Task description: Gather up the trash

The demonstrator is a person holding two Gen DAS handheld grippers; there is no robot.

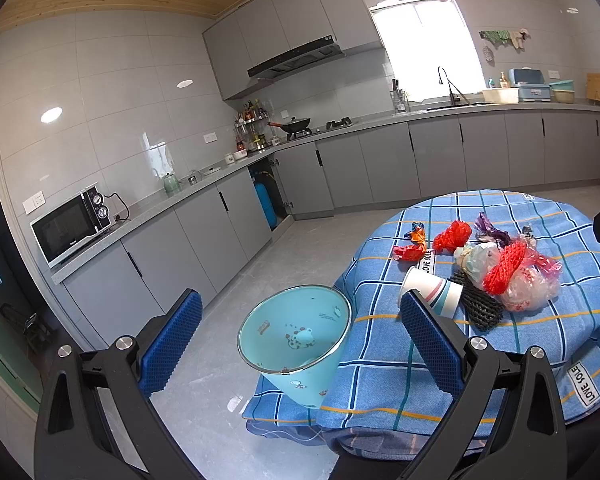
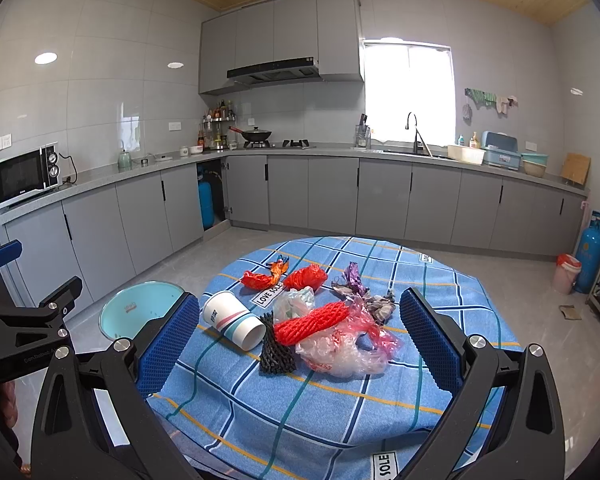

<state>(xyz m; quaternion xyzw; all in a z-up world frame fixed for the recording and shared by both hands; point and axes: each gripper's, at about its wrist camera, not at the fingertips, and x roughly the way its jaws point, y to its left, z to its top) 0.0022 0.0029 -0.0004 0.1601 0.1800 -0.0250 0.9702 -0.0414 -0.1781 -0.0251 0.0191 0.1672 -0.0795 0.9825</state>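
A light blue bin (image 1: 296, 340) stands on the floor by the table's left edge; its rim also shows in the right wrist view (image 2: 140, 308). Trash lies on the blue checked tablecloth (image 2: 300, 392): a paper cup (image 2: 234, 320) on its side, red foam net (image 2: 312, 322), black net (image 2: 274, 350), clear plastic bag (image 2: 340, 354), red wrappers (image 2: 256, 280) and a purple wrapper (image 2: 354, 274). My left gripper (image 1: 300, 330) is open, its fingers either side of the bin. My right gripper (image 2: 300, 326) is open, above the table in front of the trash pile.
Grey kitchen cabinets (image 2: 332, 196) and a counter run along the walls, with a microwave (image 2: 24, 176) at the left. A blue gas cylinder (image 2: 588, 252) and a small pink bin (image 2: 566, 272) stand at the right on the grey floor.
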